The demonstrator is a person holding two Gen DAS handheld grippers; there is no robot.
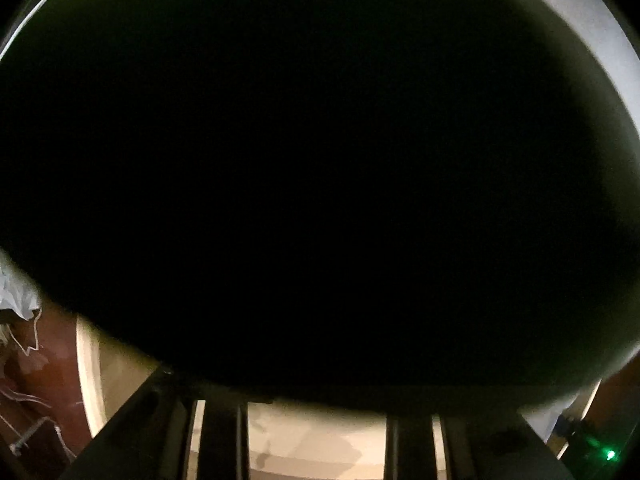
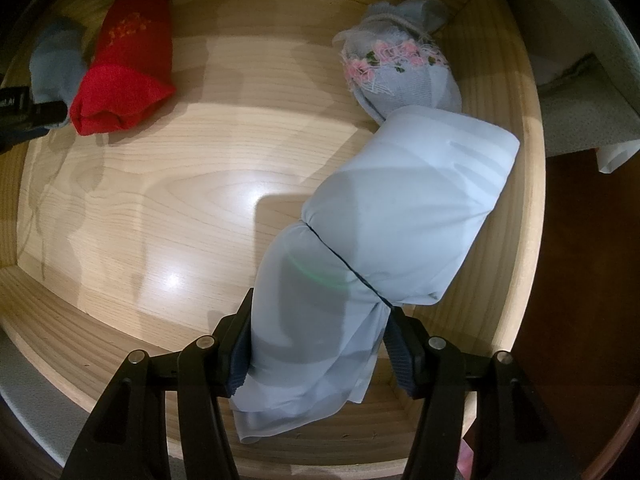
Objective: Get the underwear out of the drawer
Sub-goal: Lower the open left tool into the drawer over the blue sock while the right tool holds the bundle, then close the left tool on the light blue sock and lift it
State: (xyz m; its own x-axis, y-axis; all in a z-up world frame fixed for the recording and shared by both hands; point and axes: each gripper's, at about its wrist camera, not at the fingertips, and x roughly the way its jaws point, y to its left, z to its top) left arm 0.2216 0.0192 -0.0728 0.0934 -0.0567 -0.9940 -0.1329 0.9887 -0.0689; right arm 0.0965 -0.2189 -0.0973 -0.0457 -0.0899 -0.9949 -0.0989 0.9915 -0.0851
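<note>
An open pale wooden drawer (image 2: 120, 340) fills the right wrist view. My right gripper (image 2: 320, 344) points down into it, shut on the near end of a rolled light blue underwear (image 2: 400, 208). Behind that lies a grey-blue roll with pink floral lace (image 2: 404, 72). A red roll (image 2: 128, 64) and a dull blue roll (image 2: 54, 64) lie at the back left, with a black device part (image 2: 24, 112) touching the dull blue one. In the left wrist view a dark mass (image 1: 320, 180) covers the lens. It hides the left fingers; only black bars (image 1: 218, 436) of the base show.
A grey padded surface (image 2: 580, 40) runs past the drawer's right side, above dark brown floor (image 2: 580, 280). Under the dark mass in the left wrist view are pale wood (image 1: 312, 440), a white cloth (image 1: 16, 296) and red-brown floor (image 1: 52, 360).
</note>
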